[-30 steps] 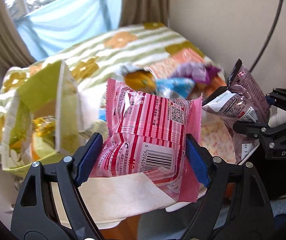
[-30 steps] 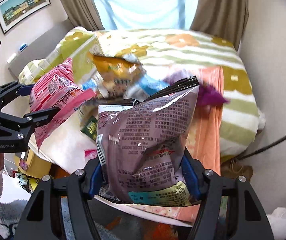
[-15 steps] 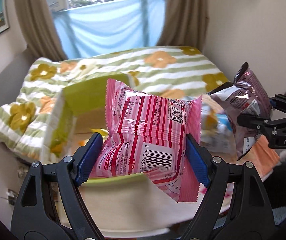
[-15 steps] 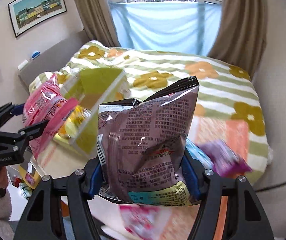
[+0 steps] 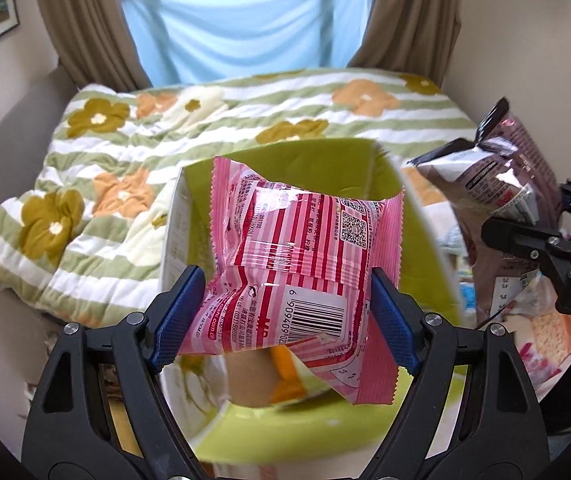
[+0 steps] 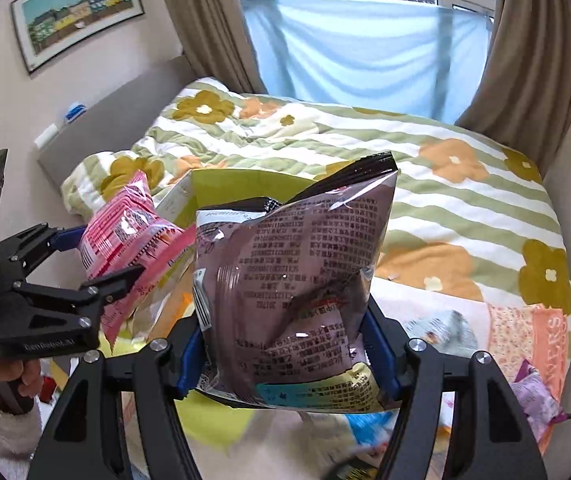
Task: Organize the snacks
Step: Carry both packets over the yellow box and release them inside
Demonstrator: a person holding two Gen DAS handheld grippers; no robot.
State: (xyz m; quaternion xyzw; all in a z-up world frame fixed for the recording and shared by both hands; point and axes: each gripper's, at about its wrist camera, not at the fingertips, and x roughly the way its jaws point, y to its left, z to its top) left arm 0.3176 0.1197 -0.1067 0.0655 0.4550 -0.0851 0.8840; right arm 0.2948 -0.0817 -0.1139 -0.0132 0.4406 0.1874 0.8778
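My left gripper [image 5: 285,312] is shut on a pink striped snack packet [image 5: 301,264] and holds it just above the open lime-green box [image 5: 297,160]. My right gripper [image 6: 285,356] is shut on a dark purple-brown snack bag [image 6: 293,280], held up to the right of the box [image 6: 237,184]. The pink packet [image 6: 125,228] and the left gripper [image 6: 93,264] show at the left of the right wrist view. The purple-brown bag [image 5: 501,184] and the right gripper [image 5: 525,232] show at the right of the left wrist view. Something orange [image 5: 285,376] lies inside the box.
Loose snack packets lie on the low surface at the right, among them a purple one [image 6: 533,396] and a blue one [image 6: 365,428]. An orange cloth [image 6: 525,332] covers part of it. Behind is a bed with a green-striped flower quilt [image 5: 125,152], curtains and a window.
Both grippers have swung left and up with their packets. The green box now sits right under the pink packet, and the loose snack pile has slid off to the right.
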